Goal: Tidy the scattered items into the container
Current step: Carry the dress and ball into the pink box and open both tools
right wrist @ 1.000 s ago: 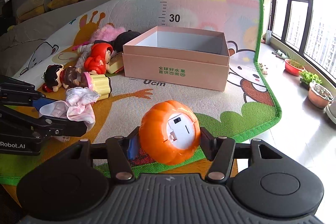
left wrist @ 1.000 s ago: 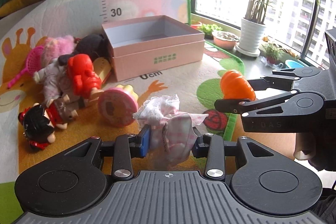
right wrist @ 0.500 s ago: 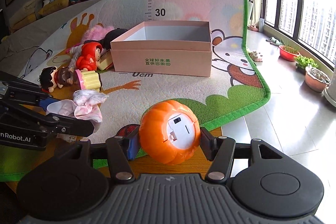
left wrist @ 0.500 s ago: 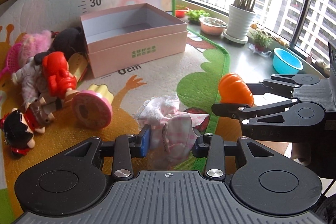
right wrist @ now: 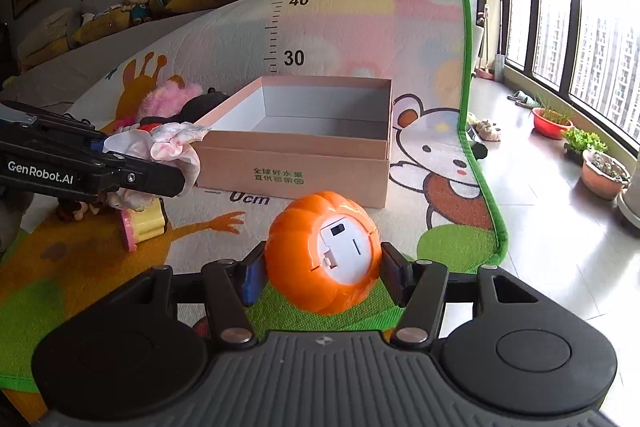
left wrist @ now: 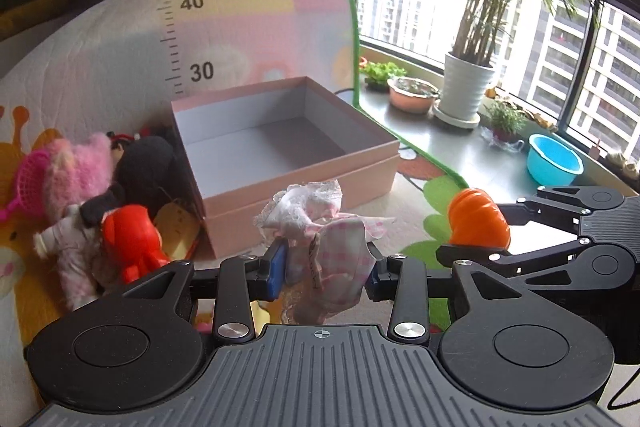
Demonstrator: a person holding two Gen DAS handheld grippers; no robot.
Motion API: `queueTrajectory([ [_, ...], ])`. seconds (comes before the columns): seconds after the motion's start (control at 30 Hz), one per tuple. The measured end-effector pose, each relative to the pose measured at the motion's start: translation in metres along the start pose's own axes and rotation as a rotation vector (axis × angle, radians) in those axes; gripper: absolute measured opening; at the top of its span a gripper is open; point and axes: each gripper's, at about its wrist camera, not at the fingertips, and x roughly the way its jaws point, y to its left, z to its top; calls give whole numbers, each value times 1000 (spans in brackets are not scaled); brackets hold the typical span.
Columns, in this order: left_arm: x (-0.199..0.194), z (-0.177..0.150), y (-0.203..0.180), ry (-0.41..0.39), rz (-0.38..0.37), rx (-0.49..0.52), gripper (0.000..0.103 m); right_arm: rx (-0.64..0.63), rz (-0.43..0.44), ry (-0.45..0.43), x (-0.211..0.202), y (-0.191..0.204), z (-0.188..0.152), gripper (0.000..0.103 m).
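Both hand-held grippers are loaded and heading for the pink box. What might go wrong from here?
1. The pink cloth hangs loose below the left hand-held gripper; it may snag on the pink box near wall or drape over the rim.
2. The orange pumpkin toy is round, held only at its sides by the right hand-held gripper, so it could slip or roll once released.
3. The grippers sit close together and may bump over the box.

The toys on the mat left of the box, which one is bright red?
The red figure, lying nearest the camera in the pile beside the pink box. The pink fluffy doll and the black plush behind it are both soft and fuzzy.
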Motion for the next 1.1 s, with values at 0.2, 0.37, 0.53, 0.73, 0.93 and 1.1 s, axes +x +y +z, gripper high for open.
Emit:
queueTrajectory([
  [0.2,38,43,29,-69,55,-10,42,-58,-25,-121,48,-2,59,57],
  [0.37,70,60,42,-32,84,-11,42,-117,-31,-111,90,4,78,57],
  [0.53,88,55,43,4,75,1,43,-132,-26,-75,110,9,76,57],
  [0.73,97,50,49,24,82,-24,52,-112,-41,-39,117,6,72,58],
  [0.93,74,45,53,-28,62,-29,70,-129,-63,-55,108,11,73,68],
  [1.1,29,28,56,-95,58,-25,76,-142,-47,-78,90,25,75,68],
])
